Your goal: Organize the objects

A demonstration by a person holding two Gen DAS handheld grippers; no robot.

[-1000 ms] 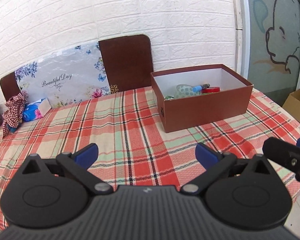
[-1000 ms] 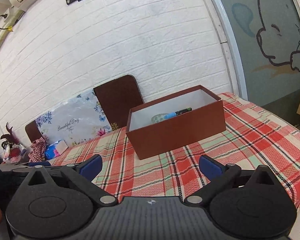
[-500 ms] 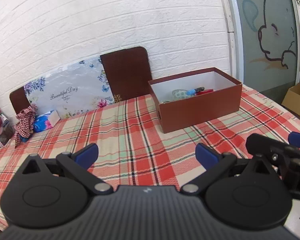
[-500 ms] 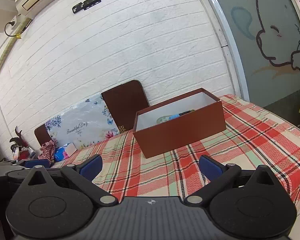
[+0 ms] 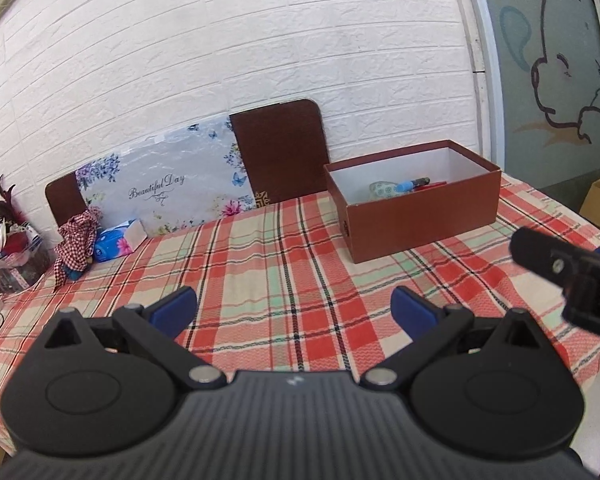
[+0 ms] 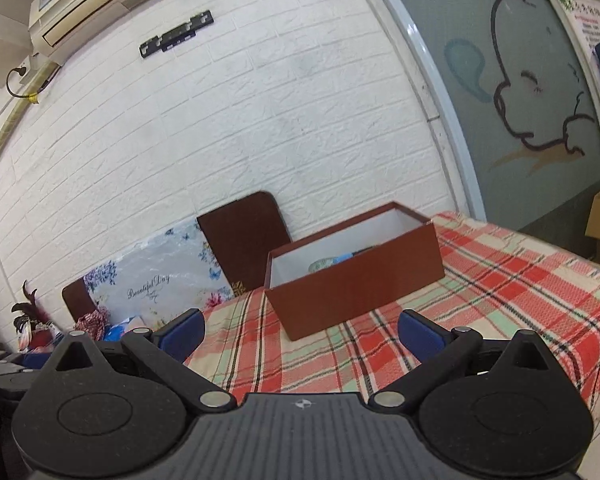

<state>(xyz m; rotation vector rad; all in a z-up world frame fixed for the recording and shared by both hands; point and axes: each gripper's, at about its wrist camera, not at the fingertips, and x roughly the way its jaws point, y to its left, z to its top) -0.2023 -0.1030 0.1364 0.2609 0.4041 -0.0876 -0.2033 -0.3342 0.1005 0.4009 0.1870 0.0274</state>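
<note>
Left tool: the left tool (image 5: pixel 294 306), black with blue finger pads, hovers above the near part of the tabletop; its fingers are spread wide and hold nothing.
Right tool: the right tool (image 6: pixel 302 330), of the same build, is raised above the tabletop, fingers likewise wide apart and holding nothing; in the left wrist view part of it shows at the right edge (image 5: pixel 572 272).
Tabletop: a red, green and cream plaid cloth covers the tabletop (image 5: pixel 260 264).
Box: an open reddish-brown rectangular cardboard box with a white interior (image 5: pixel 416 210) stands on the far right part of the cloth, well apart from both tools; it also shows in the right wrist view (image 6: pixel 356 280).
Box contents: a pale patterned rounded item (image 5: pixel 384 191), a blue-and-black pen-like object (image 5: pixel 412 185) and a red object (image 5: pixel 434 185) lie inside; the near wall hides their lower parts.
Far left edge: a blue floral tissue packet (image 5: pixel 118 238) and a red-checked cloth bundle (image 5: pixel 76 242) sit near the wall.
Wall side: a floral panel lettered "Beautiful Day" (image 5: pixel 164 188) and a dark brown board (image 5: pixel 282 150) lean against the white brick wall.
</note>
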